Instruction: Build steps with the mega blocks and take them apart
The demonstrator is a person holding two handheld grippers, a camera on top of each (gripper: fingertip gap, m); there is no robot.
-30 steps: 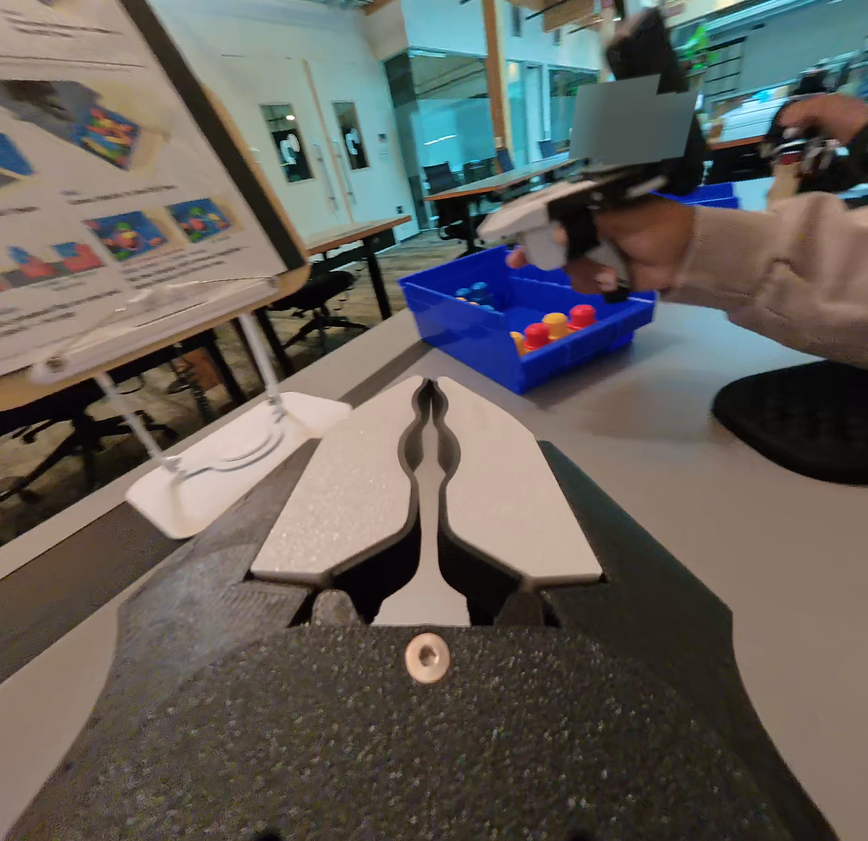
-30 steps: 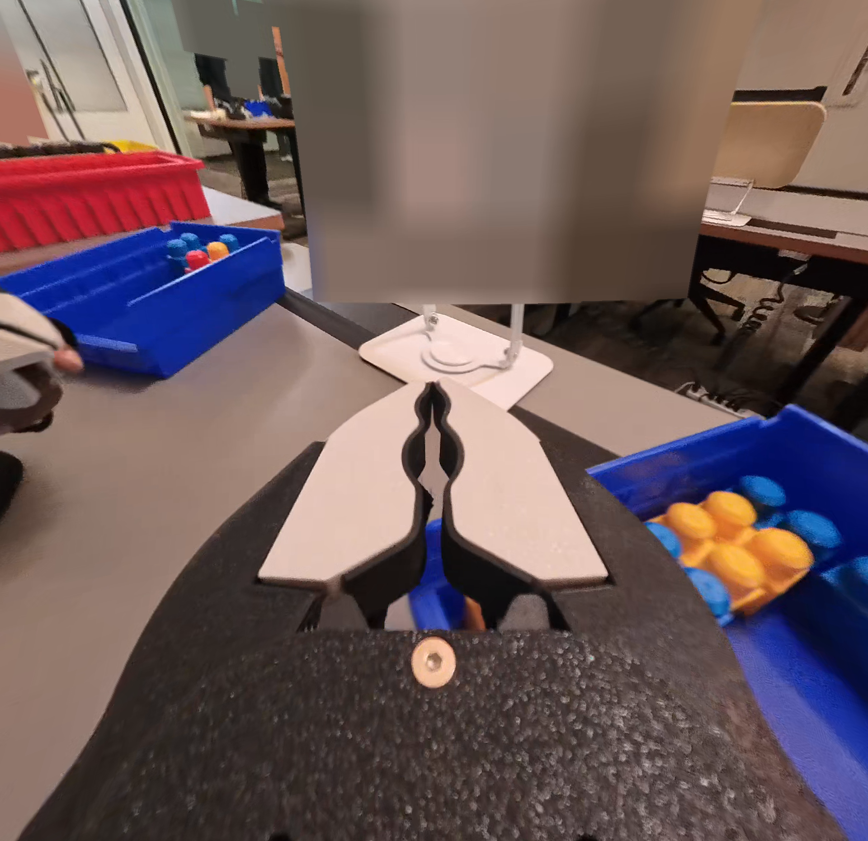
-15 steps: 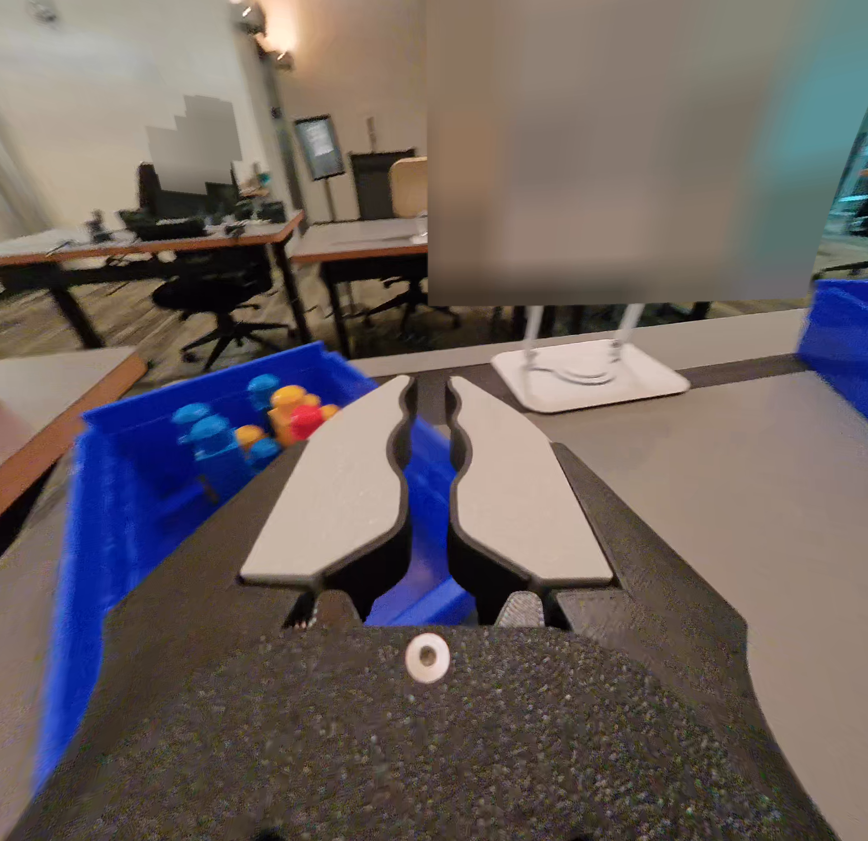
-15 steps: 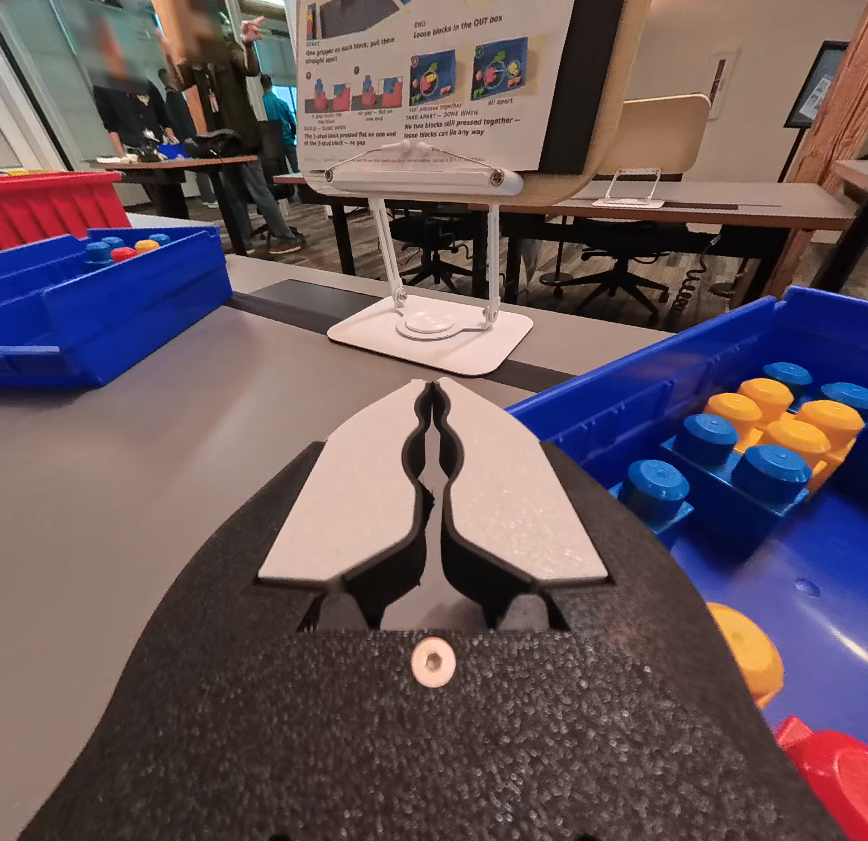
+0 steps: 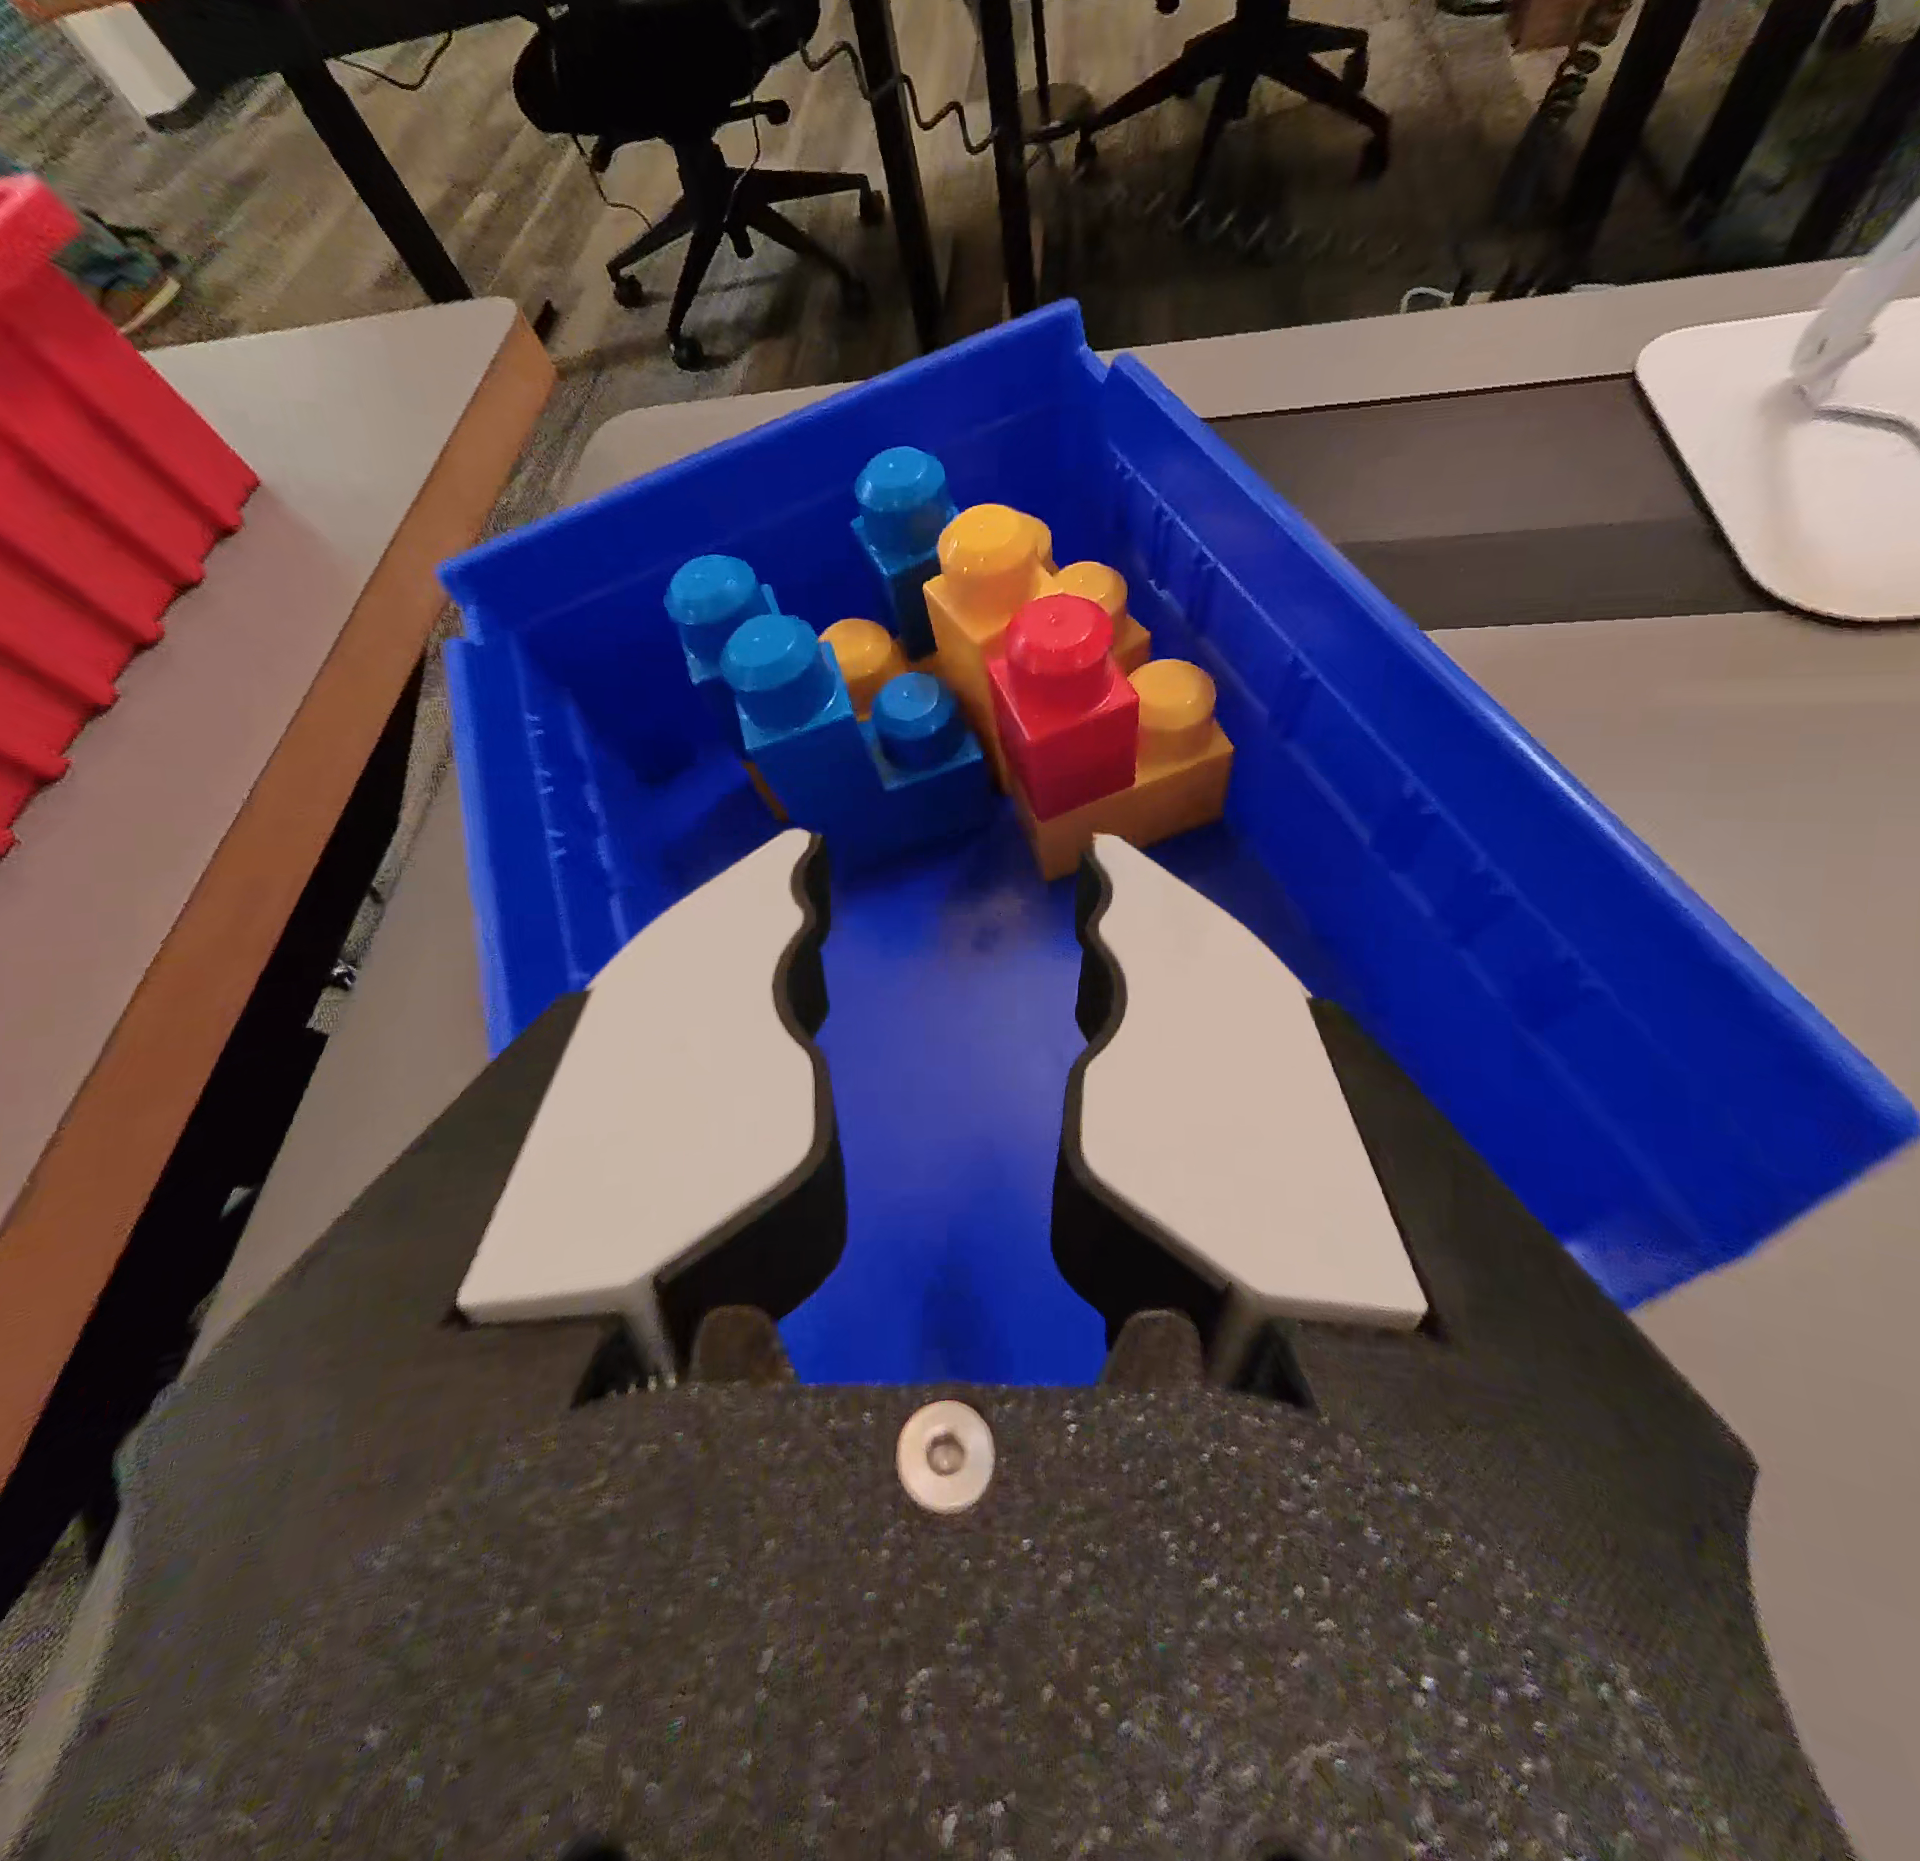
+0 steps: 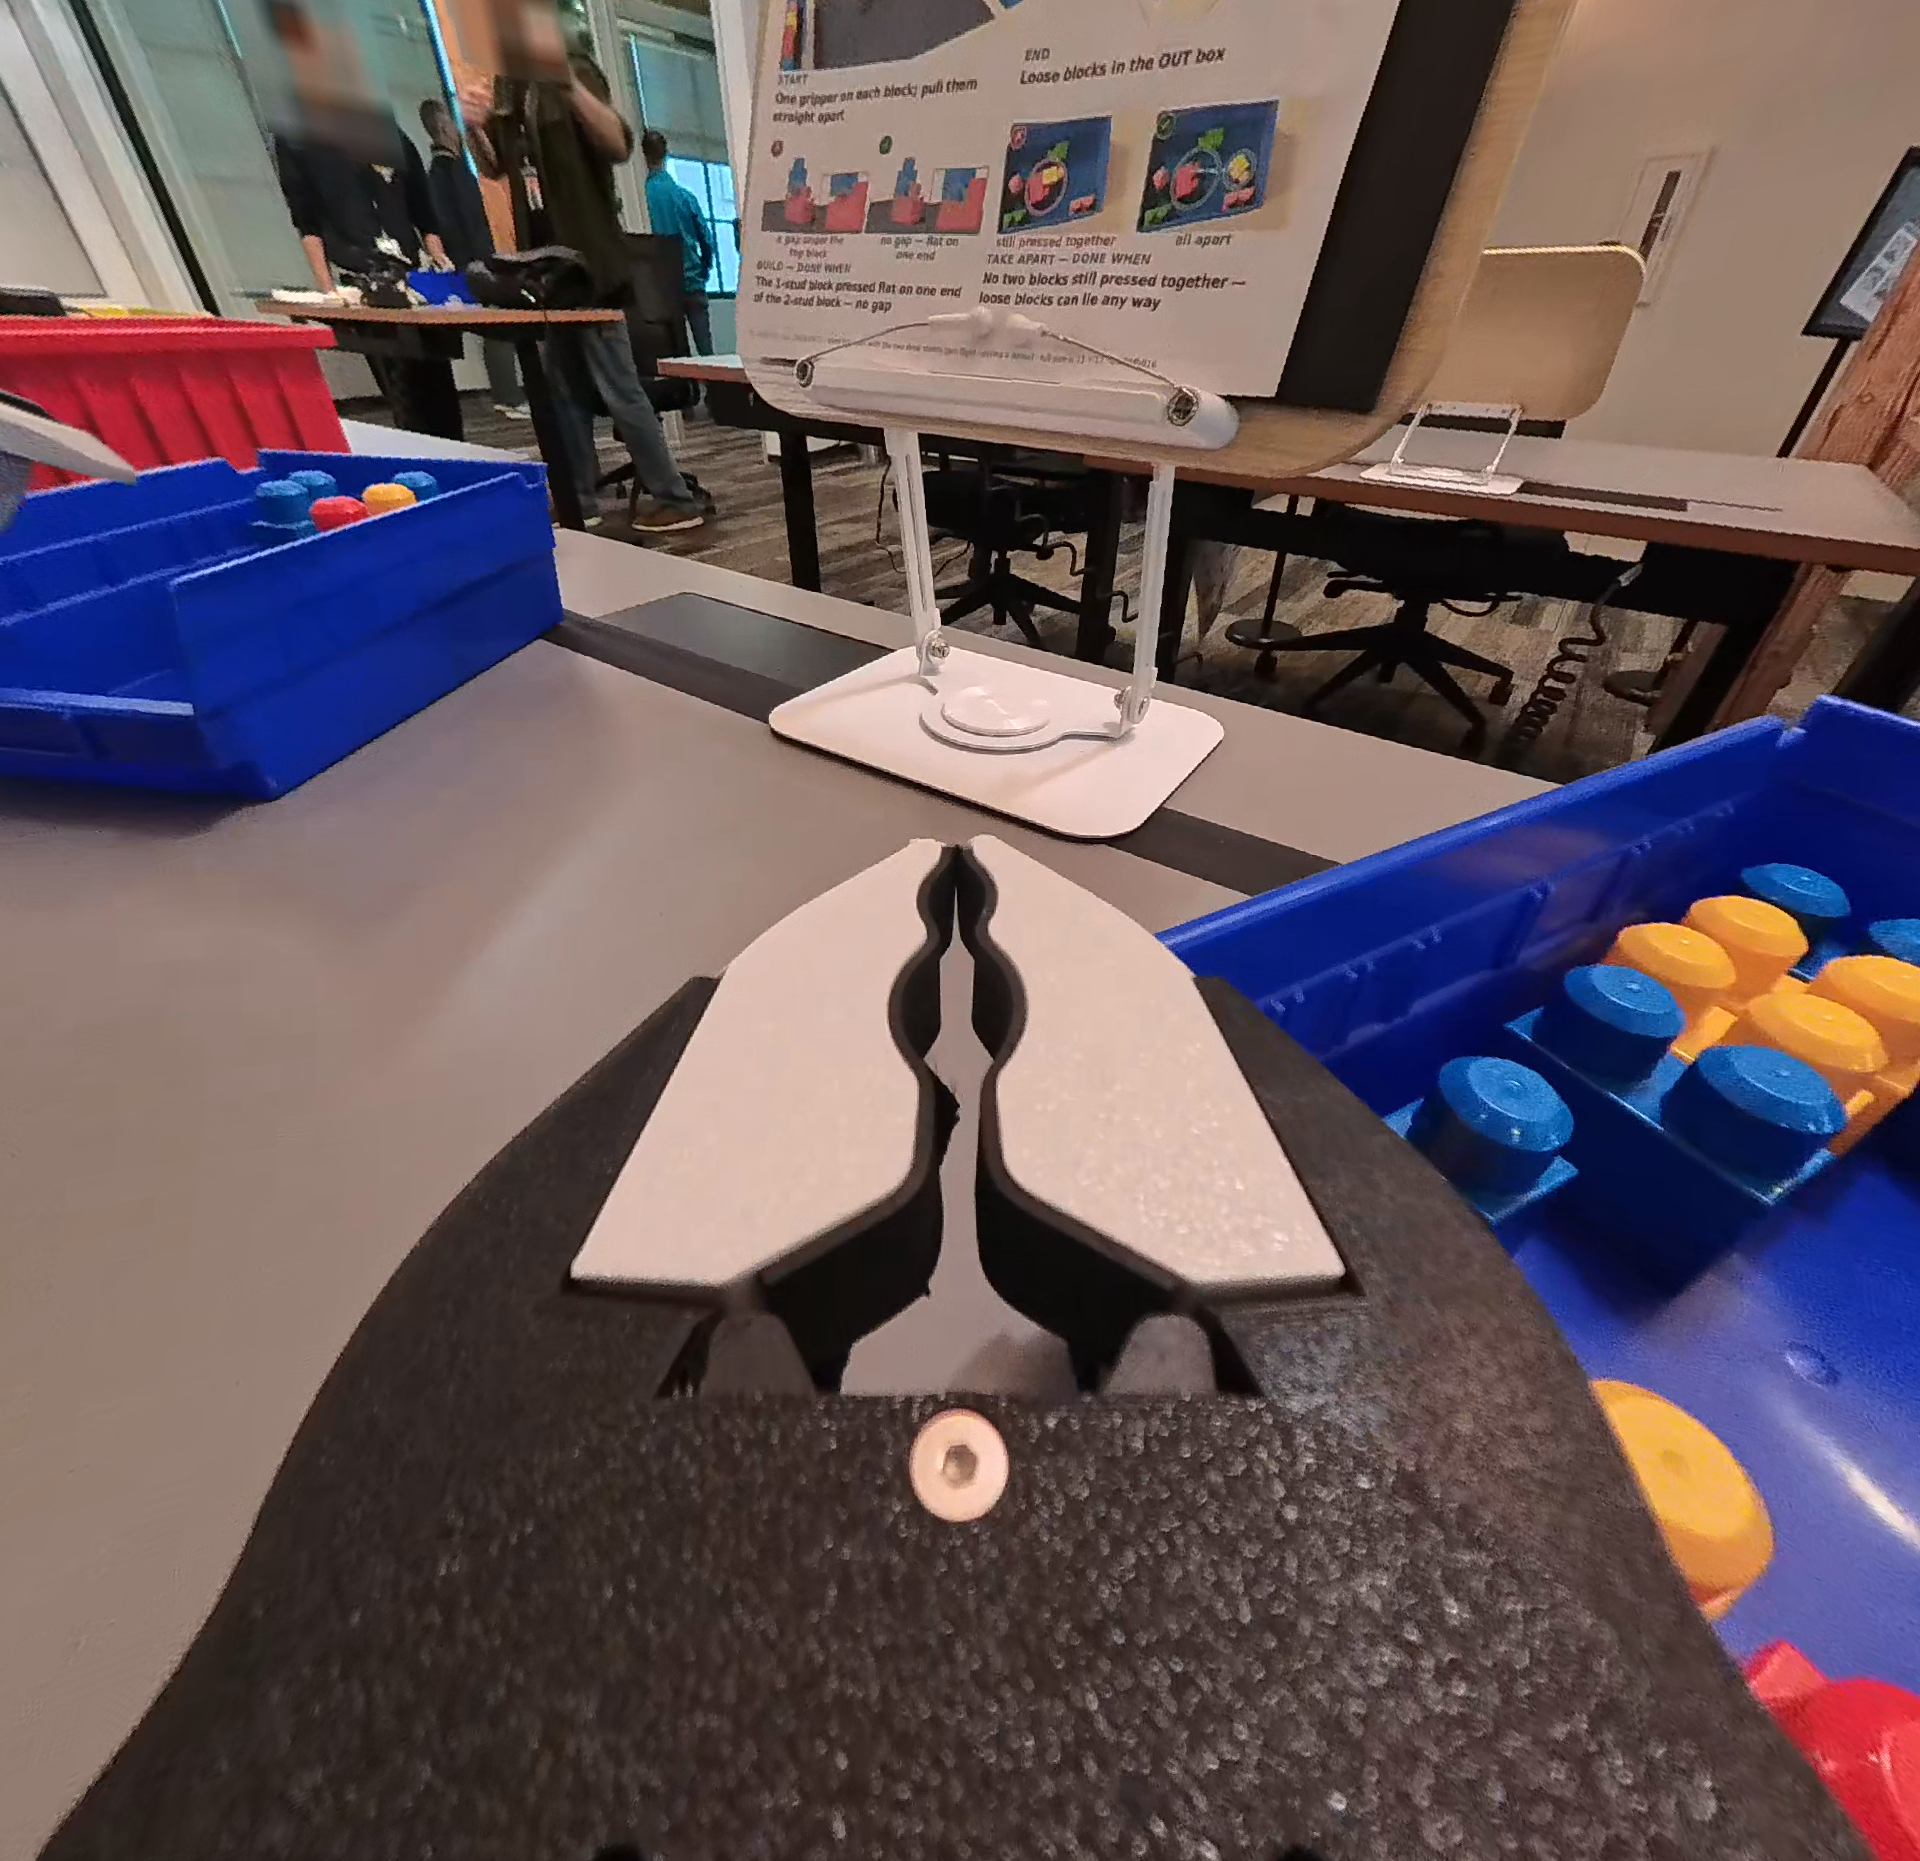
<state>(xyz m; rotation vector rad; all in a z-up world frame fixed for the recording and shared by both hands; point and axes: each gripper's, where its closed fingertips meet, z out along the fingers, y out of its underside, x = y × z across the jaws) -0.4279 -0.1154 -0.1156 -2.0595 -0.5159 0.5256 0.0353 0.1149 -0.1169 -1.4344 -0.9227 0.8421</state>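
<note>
a: what's biggest here?

b: the grey counter (image 6: 364,959). a white stand (image 6: 997,741) carrying a printed instruction sheet sits at its far edge, a blue bin (image 5: 1455,876) sits toward the left end, and a second blue bin (image 6: 1403,938) toward the right. a red bin (image 5: 94,564) rests on the neighbouring desk.

a: and the grippers?

b: the left gripper (image 5: 945,855) points down into the left bin, fingers spread wide with nothing between them, the tips just short of the blocks. the right gripper (image 6: 956,850) hangs over bare counter just beside the right bin, fingers pressed together at the tips, pinching nothing.

a: where are the mega blocks?

b: in the left bin, clustered at the far end: a blue step (image 5: 831,731), an orange block (image 5: 1143,772) with a red single-stud block (image 5: 1070,710) pressed on it, more blue and orange behind. the right bin holds blue blocks (image 6: 1621,1073), orange blocks (image 6: 1766,980), and a red block (image 6: 1849,1738) at the near corner.
</note>
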